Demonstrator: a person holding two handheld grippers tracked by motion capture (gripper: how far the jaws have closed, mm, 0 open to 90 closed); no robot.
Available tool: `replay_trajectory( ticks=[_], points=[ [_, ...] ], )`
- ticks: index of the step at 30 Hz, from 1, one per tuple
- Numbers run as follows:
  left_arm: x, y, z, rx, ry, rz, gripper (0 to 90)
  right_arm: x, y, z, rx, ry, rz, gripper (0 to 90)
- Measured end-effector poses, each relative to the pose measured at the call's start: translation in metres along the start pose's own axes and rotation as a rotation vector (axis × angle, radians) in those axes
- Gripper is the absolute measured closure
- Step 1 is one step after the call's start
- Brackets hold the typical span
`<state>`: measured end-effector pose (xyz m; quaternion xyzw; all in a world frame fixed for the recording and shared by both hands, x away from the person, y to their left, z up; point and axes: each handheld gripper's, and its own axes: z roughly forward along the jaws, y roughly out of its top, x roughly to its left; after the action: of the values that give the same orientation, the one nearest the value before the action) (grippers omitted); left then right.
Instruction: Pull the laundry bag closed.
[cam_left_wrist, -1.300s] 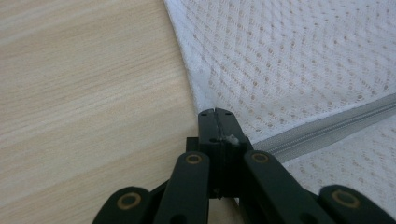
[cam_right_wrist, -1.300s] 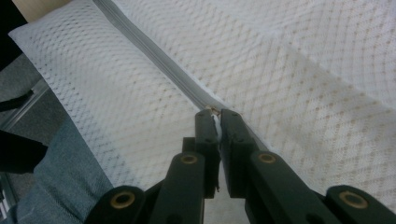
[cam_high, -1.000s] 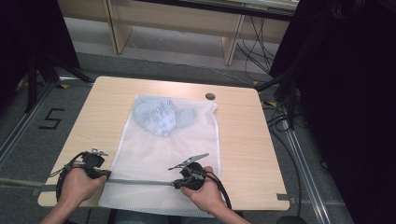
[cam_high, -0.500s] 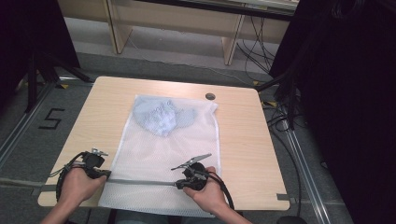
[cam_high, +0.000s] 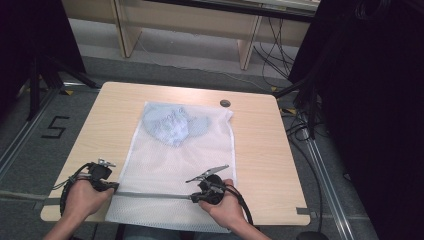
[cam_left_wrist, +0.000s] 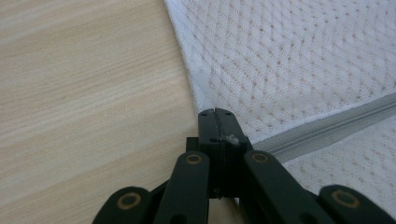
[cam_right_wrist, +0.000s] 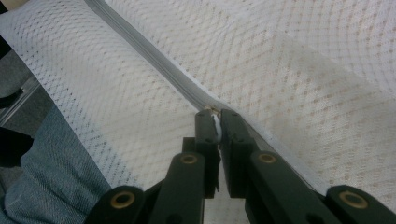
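- The wooden table (cam_high: 265, 150) has pale, straight-grained boards and rounded corners; bare wood runs wide along its far edge and down both long sides of the mesh bag (cam_high: 175, 170).
- The bag's near end hangs over the table's front edge toward the person, so there is no open wood in front of it; its far corners stop short of the far edge.
- A small dark round disc (cam_high: 225, 103) lies on the wood just beyond the bag's far right corner, apart from it.
- The mesh bag is a flat white rectangle of fine diamond-pattern netting, thin enough for the wood to show through it in both gripper views.
- A grey zipper (cam_high: 150, 195) runs straight across the bag near its front end, between the two grippers.
- Inside the bag, at its far end, sits a crumpled pale blue cloth (cam_high: 172, 125) (soft, bunched, seen through the mesh).
- The left gripper (cam_left_wrist: 216, 122) has its jaws pressed together on the bag's left edge, right where the zipper tape ends, beside bare wood.
- The right gripper (cam_right_wrist: 215, 122) has its jaws nearly together, clamped on a small white zipper pull (cam_right_wrist: 216, 128) part way along the zipper.
- In the high view the left hand (cam_high: 85, 197) and right hand (cam_high: 225, 210) both rest low at the front edge.
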<state>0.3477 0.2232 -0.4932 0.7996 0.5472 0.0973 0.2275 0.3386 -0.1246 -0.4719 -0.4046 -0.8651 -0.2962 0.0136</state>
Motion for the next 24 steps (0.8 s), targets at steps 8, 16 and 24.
replay_trajectory(
  ticks=[8,16,24],
  points=[
    [0.0002,-0.0002,0.0002,-0.003,-0.001,-0.002,90.0,-0.0025,-0.0013,-0.0019,0.003,0.000,0.001,87.1],
    [-0.0002,-0.0001,0.0000,0.000,-0.001,-0.003,90.0,-0.0053,-0.0037,-0.0038,0.002,-0.003,0.003,87.1],
    [0.0000,-0.0002,0.0001,-0.002,-0.001,-0.002,90.0,-0.0071,-0.0057,-0.0071,0.016,-0.009,0.021,87.1]
  ],
)
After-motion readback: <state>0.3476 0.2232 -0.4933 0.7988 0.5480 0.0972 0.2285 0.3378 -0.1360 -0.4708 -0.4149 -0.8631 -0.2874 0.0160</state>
